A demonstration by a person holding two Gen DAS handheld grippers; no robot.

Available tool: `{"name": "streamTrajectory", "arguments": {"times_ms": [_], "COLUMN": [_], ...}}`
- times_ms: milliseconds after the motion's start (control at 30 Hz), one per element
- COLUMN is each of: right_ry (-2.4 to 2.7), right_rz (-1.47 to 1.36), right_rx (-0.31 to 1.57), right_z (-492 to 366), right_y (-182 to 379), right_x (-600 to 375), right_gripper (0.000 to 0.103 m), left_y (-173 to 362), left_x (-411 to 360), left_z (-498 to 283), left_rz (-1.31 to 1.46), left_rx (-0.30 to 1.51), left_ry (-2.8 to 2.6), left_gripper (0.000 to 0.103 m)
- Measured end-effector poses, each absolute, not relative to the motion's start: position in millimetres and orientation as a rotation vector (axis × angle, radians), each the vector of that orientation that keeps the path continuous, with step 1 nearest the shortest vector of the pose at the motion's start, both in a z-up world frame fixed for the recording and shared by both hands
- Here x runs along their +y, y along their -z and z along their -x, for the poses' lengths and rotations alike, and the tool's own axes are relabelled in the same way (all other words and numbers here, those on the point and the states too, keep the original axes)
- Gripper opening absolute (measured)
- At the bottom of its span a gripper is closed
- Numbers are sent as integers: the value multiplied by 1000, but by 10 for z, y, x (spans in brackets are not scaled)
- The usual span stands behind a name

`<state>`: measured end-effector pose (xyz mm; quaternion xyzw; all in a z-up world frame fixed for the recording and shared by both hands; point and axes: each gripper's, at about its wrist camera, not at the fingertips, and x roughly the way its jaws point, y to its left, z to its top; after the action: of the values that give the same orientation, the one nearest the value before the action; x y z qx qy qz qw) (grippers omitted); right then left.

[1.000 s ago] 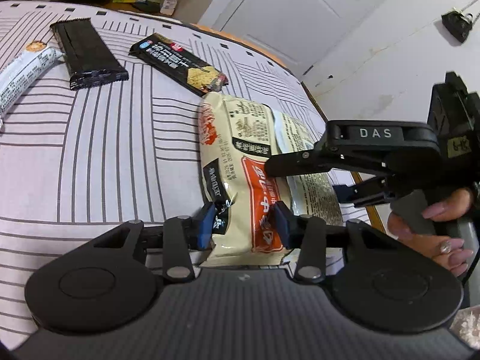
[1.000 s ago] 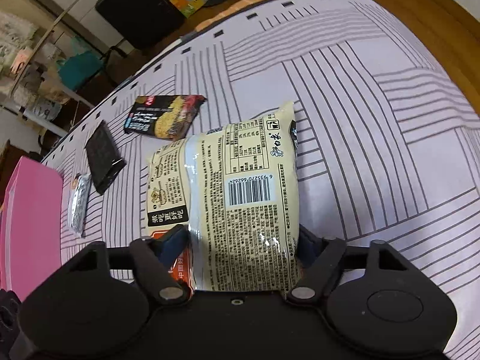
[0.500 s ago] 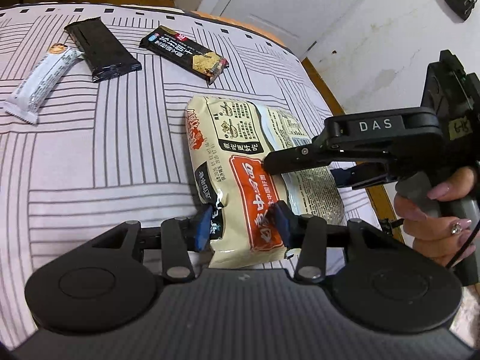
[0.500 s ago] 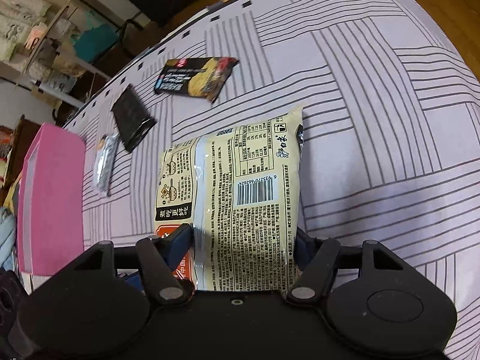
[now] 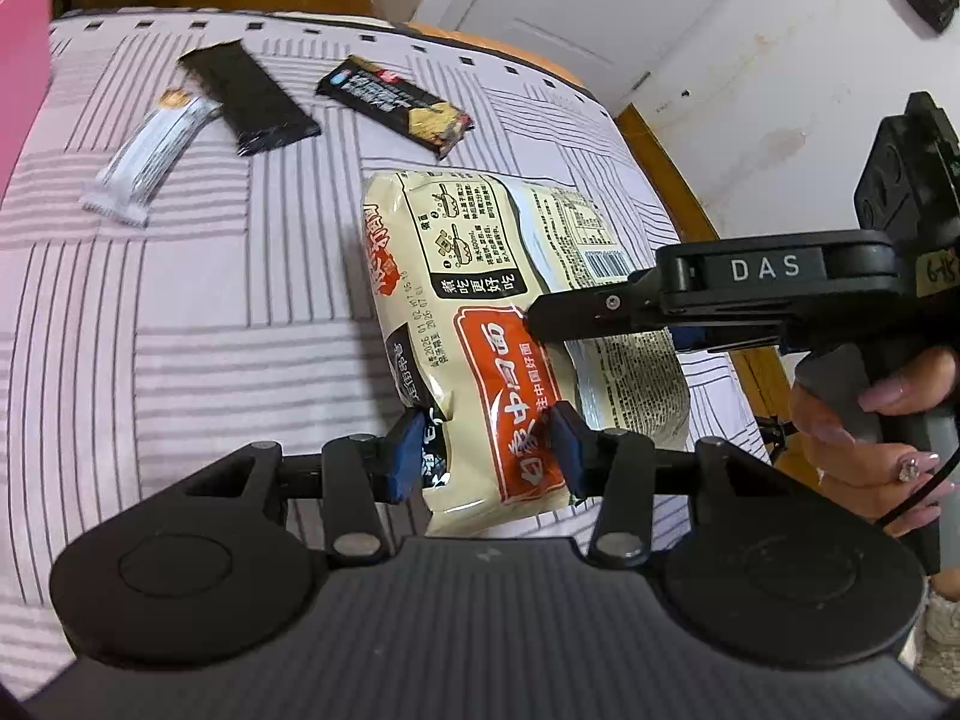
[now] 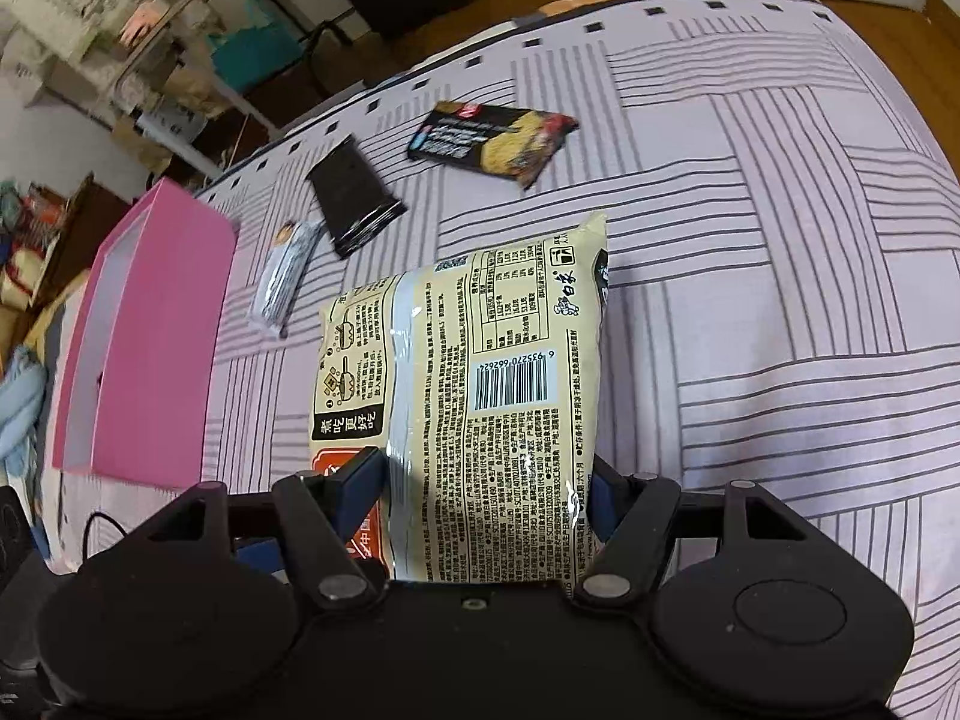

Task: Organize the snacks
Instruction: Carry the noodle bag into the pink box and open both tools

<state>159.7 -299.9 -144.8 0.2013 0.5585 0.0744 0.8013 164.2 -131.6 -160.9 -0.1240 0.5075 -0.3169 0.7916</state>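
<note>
Both pairs of my fingers are closed on the same noodle packet (image 5: 498, 324): my left gripper (image 5: 486, 450) pinches its near end, and my right gripper (image 6: 486, 480) clamps it from the side, so the packet is lifted above the striped bedcover (image 5: 180, 330). I think I should move both hands together, without pulling apart, because the wrapper can tear or slip. Further away lie a white bar (image 5: 150, 156), a black bar (image 5: 249, 99) and a cracker pack (image 5: 396, 105), and the pink box (image 6: 144, 336) waits at the left, probably my destination.
</note>
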Motion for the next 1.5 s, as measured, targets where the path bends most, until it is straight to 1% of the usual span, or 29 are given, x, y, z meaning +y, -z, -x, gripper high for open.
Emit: {"name": "streamTrajectory", "arguments": {"times_ms": [167,200,300,500,733,833,967,1133,1233,1500], "right_ry": [-199,-210,-237,-301,-387,-422,-460,-534,-561,-624], "right_rz": [-401,-396,-381,-367,-310,-275,-240,-185,-132,-84], "right_rx": [1192,1195,1189,1150,1055,1048,1053,1052,1022,992], "right_z": [-1505,-1485,-1385,-1161,-931,-875,-820,-891,-1020,-1587], "right_y": [1407,1410,1417,1312,1000,876,719,455,309,222], "right_x": [-2745,-2690,-2530,-2354,-2008,-1801,-1523,-1243,-1089,-581], "right_gripper": [74,77,78,76,74,74,74,74,74,73], "left_y": [1597,1588,1534,1477,1156,1030,871,633,536,481], "left_x": [-1104,-1045,-907,-591,-302,-138,114,441,618,980], "left_z": [-1486,-1452,-1346,-1159,-856,-739,-622,-548,-516,-770], "left_rz": [310,316,318,349,294,278,264,263,265,293], "left_rx": [1093,1092,1070,1043,953,920,922,914,838,749], "left_ry": [629,620,608,597,568,545,518,490,484,384], "left_gripper": [44,44,43,44,43,43,44,44,44,44]}}
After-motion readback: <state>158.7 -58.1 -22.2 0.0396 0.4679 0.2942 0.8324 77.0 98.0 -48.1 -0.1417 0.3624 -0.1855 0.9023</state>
